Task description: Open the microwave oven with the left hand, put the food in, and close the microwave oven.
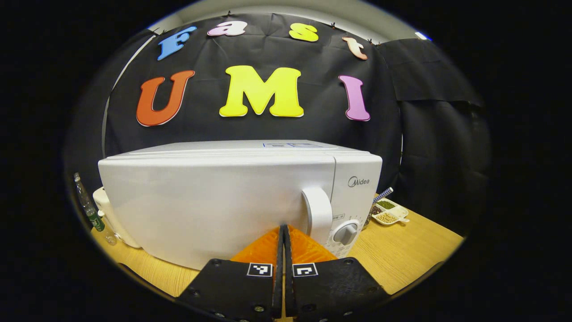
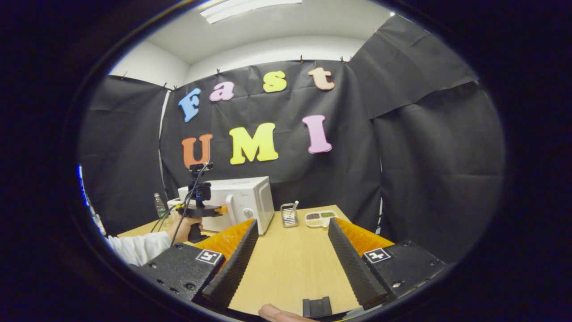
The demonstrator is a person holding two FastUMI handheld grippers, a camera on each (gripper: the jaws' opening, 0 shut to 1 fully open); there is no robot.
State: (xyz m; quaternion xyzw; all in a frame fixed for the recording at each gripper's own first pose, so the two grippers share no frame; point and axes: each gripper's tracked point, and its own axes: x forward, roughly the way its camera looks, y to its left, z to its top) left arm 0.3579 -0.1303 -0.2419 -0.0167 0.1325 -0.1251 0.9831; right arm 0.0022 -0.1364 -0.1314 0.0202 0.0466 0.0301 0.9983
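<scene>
presently the microwave oven (image 1: 241, 197) stands with its door flush and closed, so no stage of the task is judged complete: opening, loading and closing all remain. the left claw (image 1: 283, 232) has its fingers pressed together with nothing between them, tips just short of the door face, and the door handle (image 1: 318, 213) lies just to the right of those tips, not gripped. the right claw (image 2: 290, 232) is spread wide over bare surface (image 2: 286, 268) and carries nothing. the left gripper view gives the close detail: the control dial (image 1: 346, 232) beyond the handle and a bottle (image 1: 89, 210) far to the left of the oven. the right gripper view gives the wider layout: the hand (image 2: 185, 223) holding the left claw at the oven front, a small rack (image 2: 289, 214) and a divided dish (image 2: 320, 218) well ahead. which item is the food cannot be told.
</scene>
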